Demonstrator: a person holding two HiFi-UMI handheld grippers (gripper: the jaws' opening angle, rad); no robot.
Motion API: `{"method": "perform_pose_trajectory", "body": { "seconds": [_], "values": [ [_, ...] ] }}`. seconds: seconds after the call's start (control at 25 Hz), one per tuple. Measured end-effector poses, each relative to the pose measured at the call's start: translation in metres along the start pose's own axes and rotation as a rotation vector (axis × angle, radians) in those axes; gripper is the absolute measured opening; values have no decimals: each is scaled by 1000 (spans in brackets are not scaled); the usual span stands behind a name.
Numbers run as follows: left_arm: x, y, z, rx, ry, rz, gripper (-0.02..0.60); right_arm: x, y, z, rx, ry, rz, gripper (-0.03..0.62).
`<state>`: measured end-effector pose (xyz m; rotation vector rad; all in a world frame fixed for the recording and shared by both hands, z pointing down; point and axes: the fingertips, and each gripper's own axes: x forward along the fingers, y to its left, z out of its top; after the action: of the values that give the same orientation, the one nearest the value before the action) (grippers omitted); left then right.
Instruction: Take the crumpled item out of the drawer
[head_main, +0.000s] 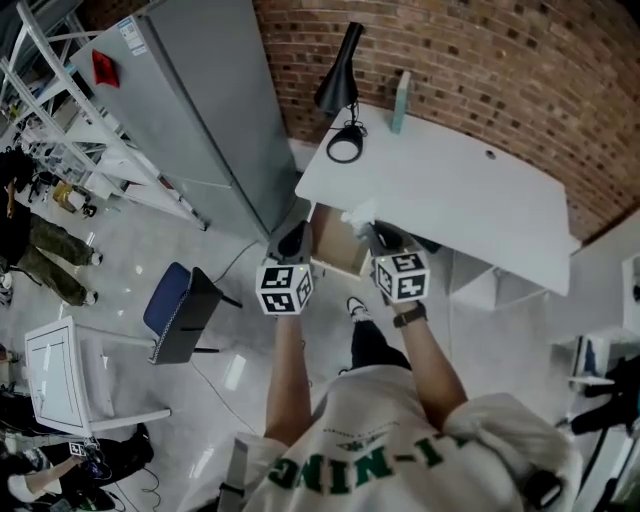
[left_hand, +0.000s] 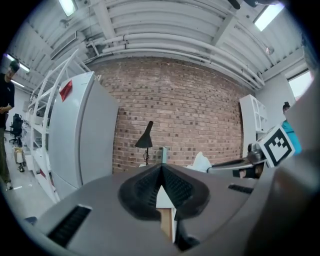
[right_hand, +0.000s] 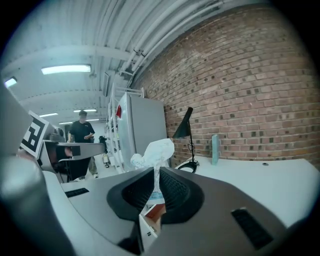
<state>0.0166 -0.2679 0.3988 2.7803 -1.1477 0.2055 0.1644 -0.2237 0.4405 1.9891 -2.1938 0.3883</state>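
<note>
The right gripper (right_hand: 155, 172) pinches a crumpled white plastic wrapper (right_hand: 156, 150). Its two jaws press on the thin lower part, and the puffy top sticks up above them. The wrapper is held up over the open brown wooden drawer (head_main: 338, 243), close to the front edge of the desk.

The left gripper (left_hand: 161, 170) has its jaws pressed together at the tips, with nothing between them. It sits at the left side of the drawer.

The drawer hangs under a big white desk (head_main: 450, 190). The desk top is mostly bare. A black desk lamp (head_main: 340, 90) and a tall pale green bottle (head_main: 400, 102) stand at the back of it, near each other. Behind the desk is a red brick wall (head_main: 480, 60).

Left of the desk stands a tall grey metal cabinet (head_main: 200, 110) with a small red patch near its top. On the shiny grey floor (head_main: 150, 250) there is a blue chair (head_main: 170, 310), and a small white table (head_main: 60, 375) further left. A person in a dark shirt (right_hand: 82, 132) stands far back in the room. Long lights glow on the ceiling.
</note>
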Motion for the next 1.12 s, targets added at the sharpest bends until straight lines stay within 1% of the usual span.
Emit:
{"method": "perform_pose_trajectory", "body": {
  "seconds": [0.2,0.36,0.48,0.72,0.96,1.12],
  "values": [
    [-12,-12,25,23,-55,7,-6,-24,-9,31,0,-81,-33,31],
    [-17,-15,31,39,-79,23,-6,-36,-10,44,9,-122,-41,31],
    [-17,-16,33,29,-88,27,-6,-40,-10,46,-3,-128,-42,31],
    [-21,-21,37,32,-112,24,-6,-43,-7,41,-9,-121,-29,31],
    [-19,-24,40,11,-134,11,-6,-41,-7,41,-23,-131,-10,31],
    [-6,-18,50,31,-130,21,-6,-25,-19,43,10,-124,-15,31]
  ]
}}
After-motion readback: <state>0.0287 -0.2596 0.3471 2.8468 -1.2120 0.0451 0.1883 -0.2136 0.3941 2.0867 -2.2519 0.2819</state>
